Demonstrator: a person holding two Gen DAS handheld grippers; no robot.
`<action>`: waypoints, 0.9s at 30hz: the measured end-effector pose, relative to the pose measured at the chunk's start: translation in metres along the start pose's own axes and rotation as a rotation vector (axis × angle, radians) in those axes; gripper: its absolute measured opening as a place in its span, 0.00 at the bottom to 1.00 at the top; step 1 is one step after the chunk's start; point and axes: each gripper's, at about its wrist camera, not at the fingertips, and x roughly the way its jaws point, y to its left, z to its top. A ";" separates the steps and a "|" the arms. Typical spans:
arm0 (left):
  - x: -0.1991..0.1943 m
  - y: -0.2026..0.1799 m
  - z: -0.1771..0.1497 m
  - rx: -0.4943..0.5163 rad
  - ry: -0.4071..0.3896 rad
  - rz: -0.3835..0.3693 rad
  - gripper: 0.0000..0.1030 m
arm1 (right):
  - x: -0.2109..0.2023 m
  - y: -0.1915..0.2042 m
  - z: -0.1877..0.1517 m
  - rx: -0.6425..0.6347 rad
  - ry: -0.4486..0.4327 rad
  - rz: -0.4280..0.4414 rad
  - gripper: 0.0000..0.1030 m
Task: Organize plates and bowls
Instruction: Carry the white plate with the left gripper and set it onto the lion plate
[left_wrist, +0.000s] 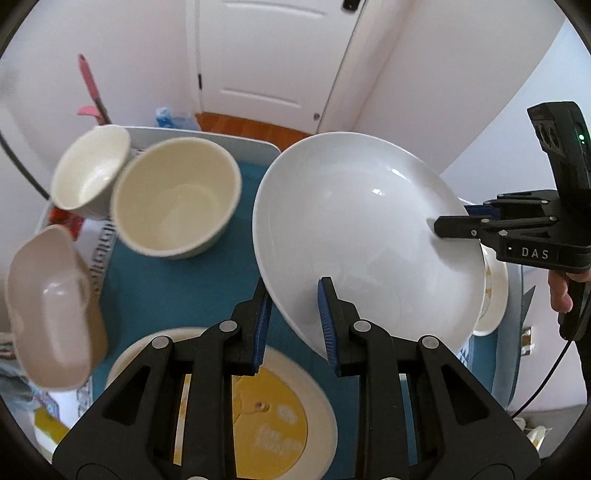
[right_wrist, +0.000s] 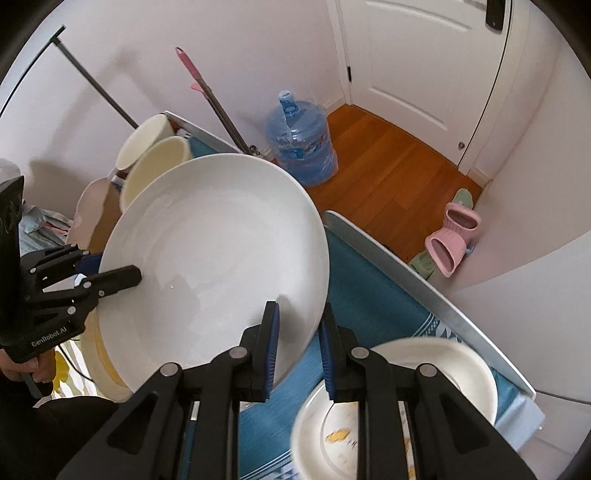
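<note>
- Left wrist view: our left gripper (left_wrist: 295, 325) is clamped on the near rim of the white plate (left_wrist: 354, 229), one blue pad above, one below. Our right gripper (left_wrist: 452, 225) pinches the far right rim.
- The plate hangs tilted above the blue mat (left_wrist: 177, 295), clear of it and carried by both grips alone.
- Under it: two cream bowls (left_wrist: 177, 199) side by side at the back left, a yellow-centred plate (left_wrist: 266, 410) near us, and a pinkish dish (left_wrist: 51, 310) blurred at the left edge.
- Risk: both grips are thin rim pinches on glazed ceramic. If the hands drift apart or twist unevenly, one pad likely slips and the plate drops onto the crockery below.
- Right wrist view: the right gripper (right_wrist: 297, 339) is closed on the plate (right_wrist: 214, 266) edge; the left gripper (right_wrist: 122, 278) bites the opposite rim.
- A cream dish with yellow marks (right_wrist: 388, 406) sits right below, blurred. The table edge (right_wrist: 406, 266) is close, wooden floor beyond.
- Risk: swinging wide probably clips the bowls (right_wrist: 155, 162) behind.
- Plate look: plain glossy white, shallow, wide, clean, no chips visible.
</note>
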 end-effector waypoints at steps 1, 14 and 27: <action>-0.014 0.011 -0.002 -0.003 -0.013 0.004 0.22 | -0.007 0.007 -0.002 -0.008 -0.012 0.002 0.19; -0.089 0.055 -0.069 -0.050 -0.083 0.077 0.22 | -0.016 0.098 -0.042 -0.058 -0.074 0.060 0.19; -0.057 0.115 -0.105 0.027 0.053 -0.037 0.22 | 0.013 0.175 -0.086 0.036 -0.078 -0.121 0.19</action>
